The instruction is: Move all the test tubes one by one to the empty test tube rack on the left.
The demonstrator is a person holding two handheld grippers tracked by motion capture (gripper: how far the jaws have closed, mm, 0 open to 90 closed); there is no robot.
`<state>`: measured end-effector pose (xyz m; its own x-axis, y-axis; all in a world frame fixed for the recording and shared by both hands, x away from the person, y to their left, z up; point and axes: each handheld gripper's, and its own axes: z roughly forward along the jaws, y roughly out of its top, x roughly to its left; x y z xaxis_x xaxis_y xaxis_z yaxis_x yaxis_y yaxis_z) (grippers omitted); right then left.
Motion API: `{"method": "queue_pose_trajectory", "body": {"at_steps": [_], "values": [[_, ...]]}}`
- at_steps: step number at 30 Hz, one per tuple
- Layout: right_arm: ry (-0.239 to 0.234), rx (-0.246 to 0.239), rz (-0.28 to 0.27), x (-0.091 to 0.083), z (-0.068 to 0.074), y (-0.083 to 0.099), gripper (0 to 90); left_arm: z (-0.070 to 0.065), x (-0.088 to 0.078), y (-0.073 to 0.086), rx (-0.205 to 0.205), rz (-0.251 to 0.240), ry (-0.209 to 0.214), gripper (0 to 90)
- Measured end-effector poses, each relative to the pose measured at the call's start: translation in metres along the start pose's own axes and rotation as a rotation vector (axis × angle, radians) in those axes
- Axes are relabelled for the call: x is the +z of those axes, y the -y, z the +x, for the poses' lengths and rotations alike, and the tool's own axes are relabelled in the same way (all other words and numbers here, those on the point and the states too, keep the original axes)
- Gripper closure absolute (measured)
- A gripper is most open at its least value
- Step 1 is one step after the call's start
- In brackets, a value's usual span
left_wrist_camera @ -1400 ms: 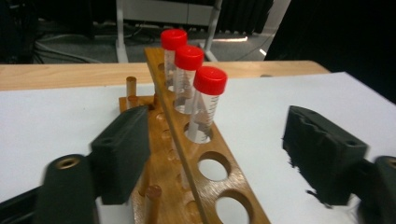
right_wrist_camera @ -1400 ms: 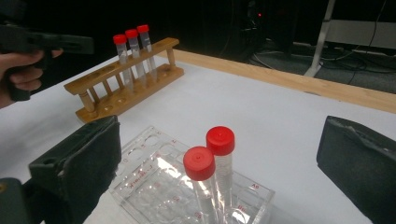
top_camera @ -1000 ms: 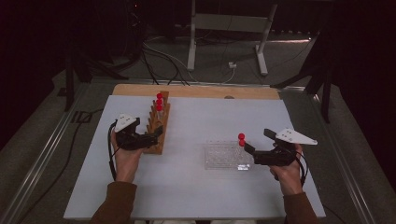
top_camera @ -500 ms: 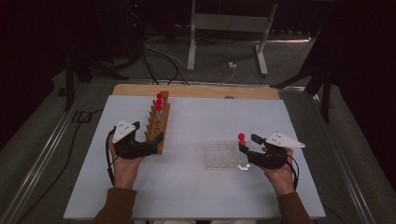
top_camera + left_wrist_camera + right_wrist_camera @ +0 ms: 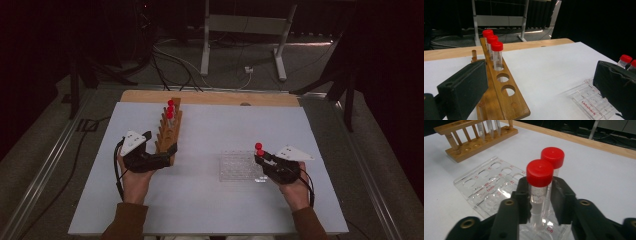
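Observation:
Two red-capped clear tubes stand in a clear plastic rack (image 5: 486, 185) at the right of the white table. My right gripper (image 5: 540, 187) has just been closing and is now shut on the nearer tube (image 5: 539, 172), its pads pressing the tube below the cap. The second tube (image 5: 552, 157) stands just behind it. In the high view the right gripper (image 5: 261, 159) is at the clear rack's (image 5: 235, 167) right edge. My left gripper (image 5: 160, 144) stands open around the near end of a wooden rack (image 5: 167, 132). That rack holds three red-capped tubes (image 5: 497, 53) at its far end.
The near holes of the wooden rack (image 5: 506, 100) hold nothing. A wooden board (image 5: 210, 97) lies along the table's far edge. A metal stand and cables (image 5: 240, 30) are on the floor beyond. White tabletop (image 5: 210, 135) lies between the two racks.
The right gripper has sunk a little onto the clear rack and its jaws have closed on the nearer tube. The left hand has hardly moved.

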<state>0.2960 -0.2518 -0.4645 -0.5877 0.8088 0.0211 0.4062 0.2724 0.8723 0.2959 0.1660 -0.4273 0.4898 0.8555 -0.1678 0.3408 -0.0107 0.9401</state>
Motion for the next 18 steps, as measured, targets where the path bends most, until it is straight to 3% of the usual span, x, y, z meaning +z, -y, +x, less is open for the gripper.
{"method": "queue_pose_trajectory", "body": {"at_steps": [7,18], "values": [[0.005,-0.022,0.006,0.0,0.004,-0.002,74.2,-0.002,0.001,0.0,0.001,0.004,0.003,0.7],[-0.003,-0.019,-0.029,-0.012,0.003,-0.012,74.4,-0.007,0.002,-0.001,0.014,0.013,0.012,0.7]]}}
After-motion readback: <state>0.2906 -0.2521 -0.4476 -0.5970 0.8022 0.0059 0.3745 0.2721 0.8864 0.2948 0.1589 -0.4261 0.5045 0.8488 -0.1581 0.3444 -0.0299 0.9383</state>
